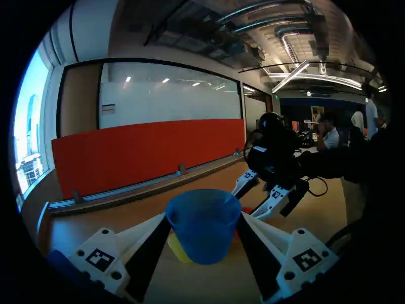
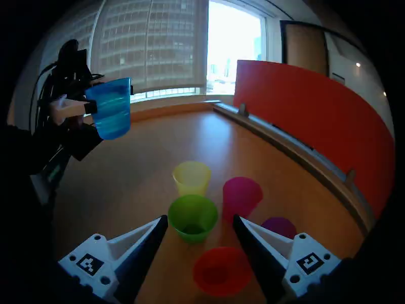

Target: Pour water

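My left gripper [image 1: 204, 218] is shut on a blue plastic cup [image 1: 204, 230] and holds it upright above the wooden table; a yellow cup [image 1: 177, 248] peeks out below it. In the right gripper view the same blue cup [image 2: 110, 114] hangs high at the upper left in the left gripper [image 2: 93, 107]. My right gripper [image 2: 200, 228] is open, low over a cluster of cups: green [image 2: 193, 218] between its fingertips, yellow [image 2: 192, 177] beyond it, magenta [image 2: 241, 197], purple [image 2: 279, 227] and red [image 2: 221, 271]. I cannot tell whether any cup holds water.
The wooden table [image 2: 147, 152] runs to an orange partition [image 2: 314, 116] on a rail along one edge, with windows beyond. The right gripper [image 1: 250, 200] and the dark-sleeved arm holding it sit right of the blue cup. People sit at desks [image 1: 329, 134] far behind.
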A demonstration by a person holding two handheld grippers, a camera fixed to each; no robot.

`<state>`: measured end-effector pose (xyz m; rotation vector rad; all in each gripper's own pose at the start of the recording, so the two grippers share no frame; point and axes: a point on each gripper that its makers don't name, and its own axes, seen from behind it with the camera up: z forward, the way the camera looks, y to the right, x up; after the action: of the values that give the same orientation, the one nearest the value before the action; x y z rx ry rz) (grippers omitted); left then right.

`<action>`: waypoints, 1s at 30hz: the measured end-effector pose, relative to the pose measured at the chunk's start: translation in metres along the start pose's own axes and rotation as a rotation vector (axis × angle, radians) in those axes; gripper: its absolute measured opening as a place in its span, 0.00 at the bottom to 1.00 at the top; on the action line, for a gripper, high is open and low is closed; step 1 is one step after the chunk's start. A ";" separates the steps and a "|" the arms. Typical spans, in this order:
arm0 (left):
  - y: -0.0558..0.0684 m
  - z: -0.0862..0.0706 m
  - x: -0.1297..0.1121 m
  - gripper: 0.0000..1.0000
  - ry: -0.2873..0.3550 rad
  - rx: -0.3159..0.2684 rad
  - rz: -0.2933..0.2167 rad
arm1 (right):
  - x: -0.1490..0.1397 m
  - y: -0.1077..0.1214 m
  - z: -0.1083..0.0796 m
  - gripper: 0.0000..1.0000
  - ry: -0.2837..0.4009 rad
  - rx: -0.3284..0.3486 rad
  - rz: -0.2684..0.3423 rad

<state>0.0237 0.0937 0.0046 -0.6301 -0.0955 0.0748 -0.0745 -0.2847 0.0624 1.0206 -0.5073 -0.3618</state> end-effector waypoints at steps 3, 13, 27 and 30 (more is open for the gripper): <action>-0.002 -0.001 0.001 0.86 0.006 0.007 -0.003 | -0.004 0.000 0.005 0.99 -0.013 0.003 -0.002; -0.004 -0.003 0.002 0.86 0.014 0.017 -0.006 | -0.014 -0.005 0.020 0.99 -0.045 0.020 -0.007; -0.004 -0.006 0.000 0.86 0.008 0.017 0.002 | -0.018 -0.010 0.039 0.99 -0.070 0.042 -0.005; -0.005 -0.006 -0.002 0.86 0.008 0.018 0.000 | -0.020 -0.010 0.043 0.99 -0.078 0.042 -0.011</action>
<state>0.0229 0.0860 0.0024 -0.6121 -0.0868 0.0735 -0.1156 -0.3102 0.0669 1.0531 -0.5821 -0.4033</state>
